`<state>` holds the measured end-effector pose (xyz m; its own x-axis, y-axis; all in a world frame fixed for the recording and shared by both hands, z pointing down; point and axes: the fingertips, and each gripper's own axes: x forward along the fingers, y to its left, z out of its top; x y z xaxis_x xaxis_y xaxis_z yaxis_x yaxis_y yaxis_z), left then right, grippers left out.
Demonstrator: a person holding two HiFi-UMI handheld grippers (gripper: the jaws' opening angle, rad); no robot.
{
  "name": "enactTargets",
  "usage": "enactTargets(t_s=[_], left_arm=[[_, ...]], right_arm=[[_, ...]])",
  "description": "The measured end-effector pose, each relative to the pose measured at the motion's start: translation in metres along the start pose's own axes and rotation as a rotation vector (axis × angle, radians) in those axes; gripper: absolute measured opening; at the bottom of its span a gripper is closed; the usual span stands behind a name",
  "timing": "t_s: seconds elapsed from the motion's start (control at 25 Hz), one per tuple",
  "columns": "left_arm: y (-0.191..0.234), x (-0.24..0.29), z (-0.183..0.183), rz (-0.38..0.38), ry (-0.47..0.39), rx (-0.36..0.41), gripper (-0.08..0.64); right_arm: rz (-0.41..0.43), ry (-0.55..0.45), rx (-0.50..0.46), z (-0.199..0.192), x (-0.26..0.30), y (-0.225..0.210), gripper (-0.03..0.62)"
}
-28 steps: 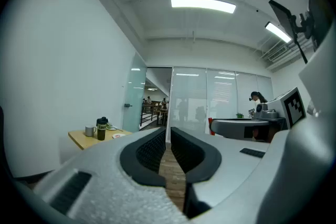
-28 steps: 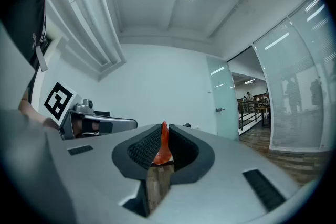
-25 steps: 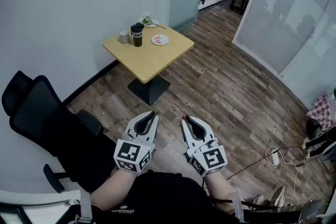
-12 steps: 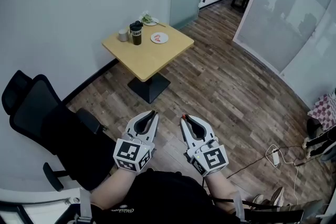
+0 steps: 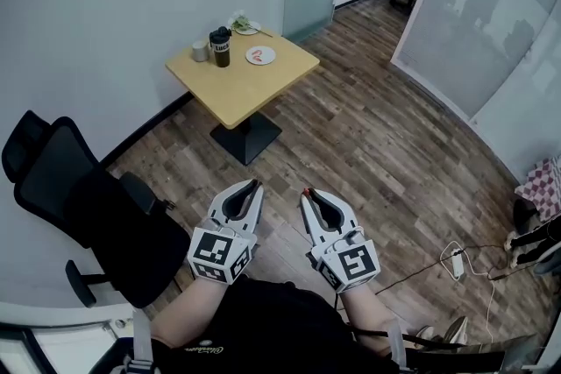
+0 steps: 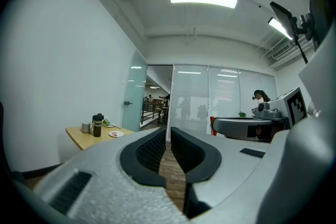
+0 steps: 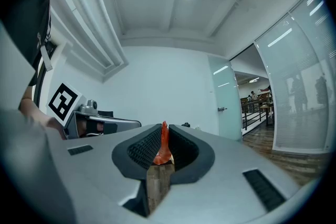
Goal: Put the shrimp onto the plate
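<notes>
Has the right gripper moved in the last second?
Cannot tell. In the head view the right gripper sits almost where it was, while the table has slid slightly up and left, so the camera itself shifted.

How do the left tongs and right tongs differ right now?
Load: the right tongs are shut on a shrimp; the left tongs hold nothing.
Jaws: the left tongs show a narrow bare gap with floor visible through it; the right tongs' gap is filled by the shrimp.
Shared: both point level, side by side, well short of the table.
</notes>
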<state>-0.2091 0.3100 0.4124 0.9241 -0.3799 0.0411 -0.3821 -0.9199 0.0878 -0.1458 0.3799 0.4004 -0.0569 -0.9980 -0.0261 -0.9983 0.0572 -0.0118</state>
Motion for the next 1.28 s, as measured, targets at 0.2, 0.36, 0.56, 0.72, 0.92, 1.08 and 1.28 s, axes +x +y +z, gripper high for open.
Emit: enactTargets(t_s=[0.2,0.36,0.56,0.72,0.92,1.08,1.28], left_arm=[[-0.021,0.004,-0.007,0.015,0.009,-0.001,0.032],[-0.024,0.012,-0.008,0.021,0.011,-0.008,0.031],[-0.016,0.029,-0.009,0.031,0.003,-0.012,0.031],[0.000,0.046,-0.013,0.040,0.012,-0.028,0.031],[0.022,0.075,-0.009,0.032,0.003,-0.013,0.031],[0.053,0.107,-0.002,0.019,-0.006,-0.017,0.031],[0.092,0.145,0.010,0.012,-0.038,-0.005,0.031]], right_arm=[[0.003,0.014,0.006,-0.007,-0.018,-0.018,0.043],[0.008,0.010,0.006,-0.006,-0.019,-0.027,0.043],[0.015,0.018,0.009,-0.009,-0.005,-0.041,0.043],[0.018,0.016,0.003,-0.011,0.014,-0.054,0.043],[0.017,0.041,-0.001,-0.016,0.044,-0.071,0.043],[0.004,0.042,-0.016,-0.012,0.083,-0.091,0.043],[-0.004,0.053,-0.043,-0.009,0.130,-0.111,0.043]])
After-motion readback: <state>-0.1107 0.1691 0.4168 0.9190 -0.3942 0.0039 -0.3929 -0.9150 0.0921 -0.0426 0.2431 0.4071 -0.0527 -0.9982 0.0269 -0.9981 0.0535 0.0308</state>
